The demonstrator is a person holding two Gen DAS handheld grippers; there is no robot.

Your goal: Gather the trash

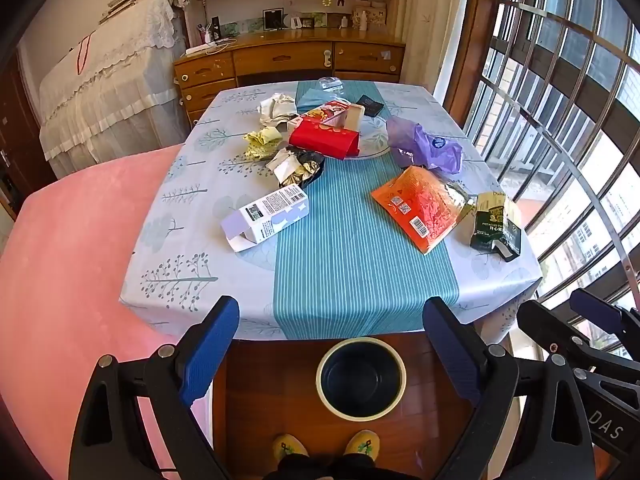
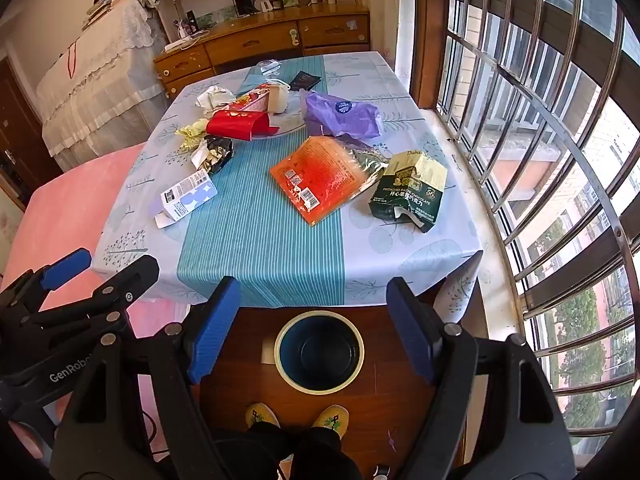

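Note:
Trash lies on the table [image 1: 200, 280]: a white and lilac carton [image 1: 268, 218] [image 2: 188, 198], an orange foil packet [image 1: 420, 208] [image 2: 320, 178], a green chocolate box [image 1: 496, 220] [image 2: 412, 192], a purple bag [image 1: 424, 148] [image 2: 340, 116], a red box [image 1: 324, 140] [image 2: 238, 124] and crumpled wrappers [image 1: 298, 166]. A dark round bin [image 1: 361, 378] [image 2: 319, 352] stands on the floor before the table. My left gripper [image 1: 332, 348] and right gripper [image 2: 316, 324] are open and empty, held above the bin, short of the table's near edge.
A pink bed [image 1: 72, 240] lies to the left of the table. A barred window [image 1: 560, 120] runs along the right. A wooden dresser [image 1: 288, 60] stands behind the table. The person's feet [image 1: 326, 446] are on the wooden floor near the bin.

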